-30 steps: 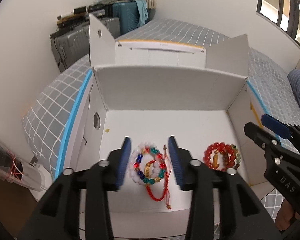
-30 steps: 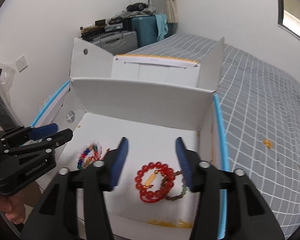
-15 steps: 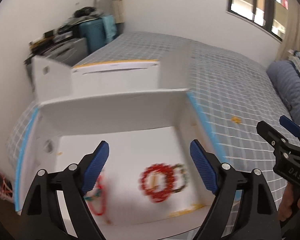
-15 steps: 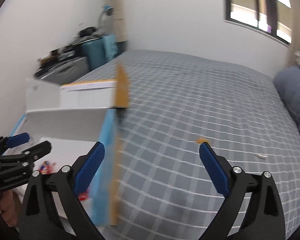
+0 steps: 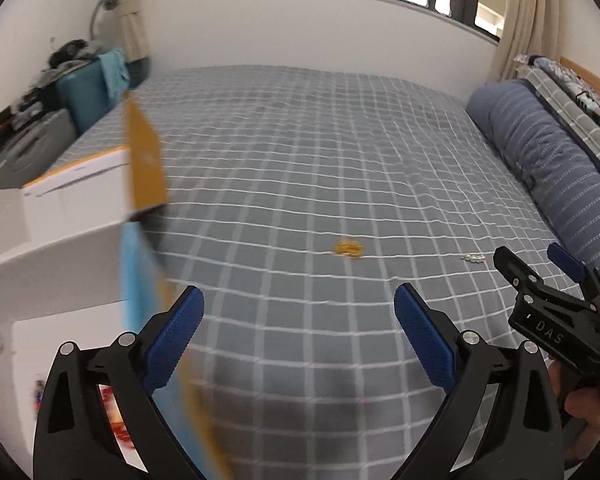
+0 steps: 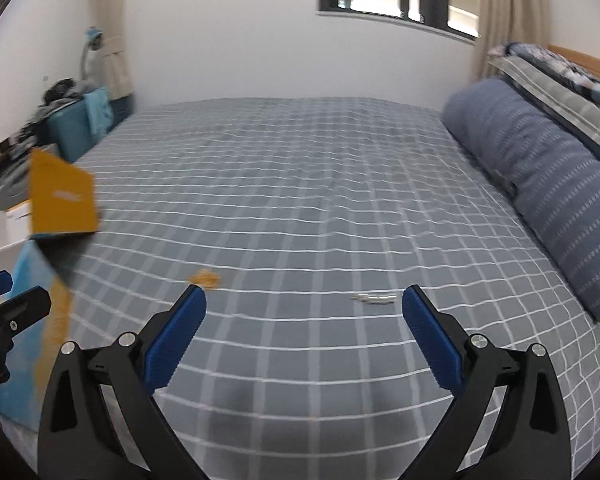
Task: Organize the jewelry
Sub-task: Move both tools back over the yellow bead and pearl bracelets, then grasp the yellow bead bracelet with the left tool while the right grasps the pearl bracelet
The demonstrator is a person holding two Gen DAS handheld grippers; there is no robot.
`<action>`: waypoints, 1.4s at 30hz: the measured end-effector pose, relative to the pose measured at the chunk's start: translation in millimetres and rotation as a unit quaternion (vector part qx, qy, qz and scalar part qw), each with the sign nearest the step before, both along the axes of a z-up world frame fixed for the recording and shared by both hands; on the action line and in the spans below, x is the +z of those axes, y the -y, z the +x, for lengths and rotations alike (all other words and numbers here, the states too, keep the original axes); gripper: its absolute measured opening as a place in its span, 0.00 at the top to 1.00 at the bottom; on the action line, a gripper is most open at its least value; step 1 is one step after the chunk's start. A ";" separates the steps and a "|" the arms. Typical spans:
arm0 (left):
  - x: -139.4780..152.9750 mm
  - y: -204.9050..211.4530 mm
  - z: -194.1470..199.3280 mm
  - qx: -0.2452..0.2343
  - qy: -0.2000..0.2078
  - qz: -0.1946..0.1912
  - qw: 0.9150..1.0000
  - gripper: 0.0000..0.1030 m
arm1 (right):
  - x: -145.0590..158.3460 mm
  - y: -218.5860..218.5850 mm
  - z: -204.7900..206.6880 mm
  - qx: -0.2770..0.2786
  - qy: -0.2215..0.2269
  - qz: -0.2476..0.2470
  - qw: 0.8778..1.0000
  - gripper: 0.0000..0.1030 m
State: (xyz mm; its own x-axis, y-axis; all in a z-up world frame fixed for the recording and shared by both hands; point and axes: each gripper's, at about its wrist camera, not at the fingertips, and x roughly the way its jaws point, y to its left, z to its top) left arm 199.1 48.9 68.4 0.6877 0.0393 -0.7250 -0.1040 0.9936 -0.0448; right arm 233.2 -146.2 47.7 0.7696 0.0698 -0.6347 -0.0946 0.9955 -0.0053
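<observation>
A small gold jewelry piece (image 5: 348,247) lies on the grey checked bedspread, ahead of my open, empty left gripper (image 5: 300,320). It also shows in the right wrist view (image 6: 205,278). A small silver piece (image 6: 374,299) lies ahead of my open, empty right gripper (image 6: 304,320) and shows in the left wrist view (image 5: 473,257). The white cardboard box (image 5: 60,216) stands at the left, and a red bracelet (image 5: 114,420) shows inside it behind my left finger. The right gripper (image 5: 540,272) shows at the right of the left wrist view.
A rolled blue striped duvet (image 6: 540,168) lies along the right side of the bed. Suitcases and clutter (image 5: 72,80) stand against the far left wall. The box's orange flap (image 6: 60,200) sticks up at the left.
Both grippers swung right, away from the box and its bracelets, toward the bedspread. Both opened wide. The gold and silver pieces came into view.
</observation>
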 end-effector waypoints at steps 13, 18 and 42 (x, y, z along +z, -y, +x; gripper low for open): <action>-85.7 46.4 120.7 0.006 -0.067 0.001 0.998 0.08 | -73.4 46.1 86.3 -0.029 -0.065 -0.001 0.997 0.10; -117.9 37.0 152.7 0.026 -0.078 0.002 0.997 0.08 | -95.1 48.2 102.2 -0.033 -0.080 0.023 0.996 0.18; -138.2 46.5 150.6 -0.003 -0.052 0.031 0.998 0.83 | -124.6 46.1 103.9 -0.005 -0.082 0.042 0.996 0.89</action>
